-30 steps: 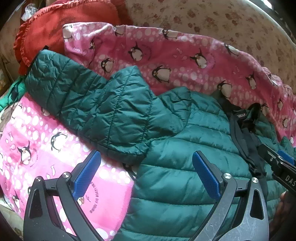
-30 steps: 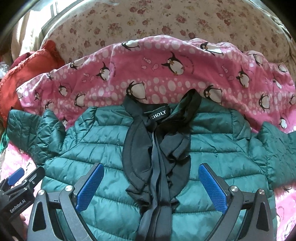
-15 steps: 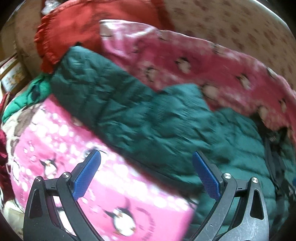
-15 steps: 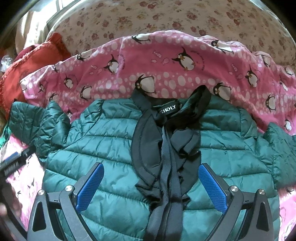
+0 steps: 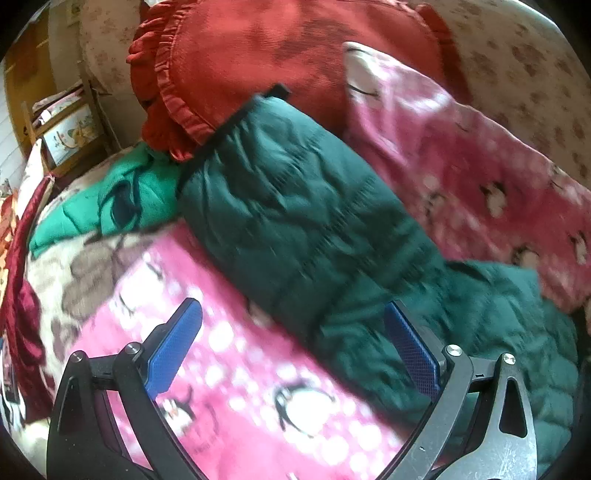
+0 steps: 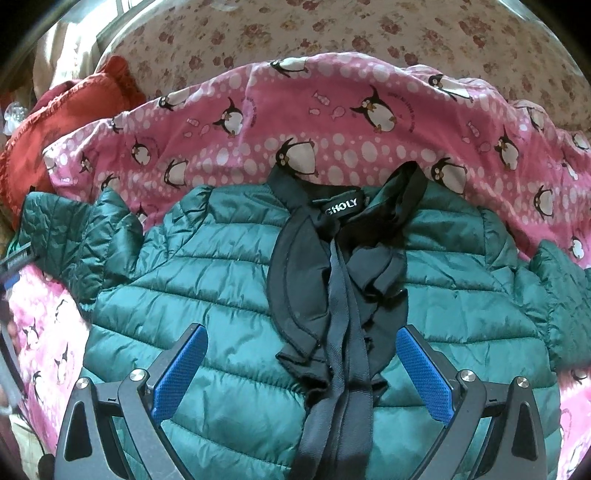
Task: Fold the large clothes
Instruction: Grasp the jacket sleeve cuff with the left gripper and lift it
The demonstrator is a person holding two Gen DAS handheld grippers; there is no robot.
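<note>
A dark green quilted jacket [image 6: 229, 295] lies front-up on a pink penguin blanket [image 6: 332, 122], with a black collar and ribbon tie [image 6: 340, 280] down its middle. My right gripper [image 6: 299, 369] is open and empty, hovering over the jacket's chest astride the tie. The jacket's left sleeve [image 5: 295, 206] stretches up-left toward its black cuff [image 5: 236, 122]. My left gripper [image 5: 291, 350] is open and empty above that sleeve and the blanket [image 5: 240, 387]. The left wrist view is blurred by motion.
A red ruffled cushion [image 5: 258, 59] lies behind the sleeve cuff, and a bright green garment [image 5: 110, 206] lies to its left. A floral sofa back [image 6: 369, 29] runs behind the blanket. A wooden shelf [image 5: 62, 125] stands at the far left.
My left gripper has swung left, from the jacket's side to over the outstretched sleeve. My right gripper has drifted slightly left over the chest. Both stayed open.
</note>
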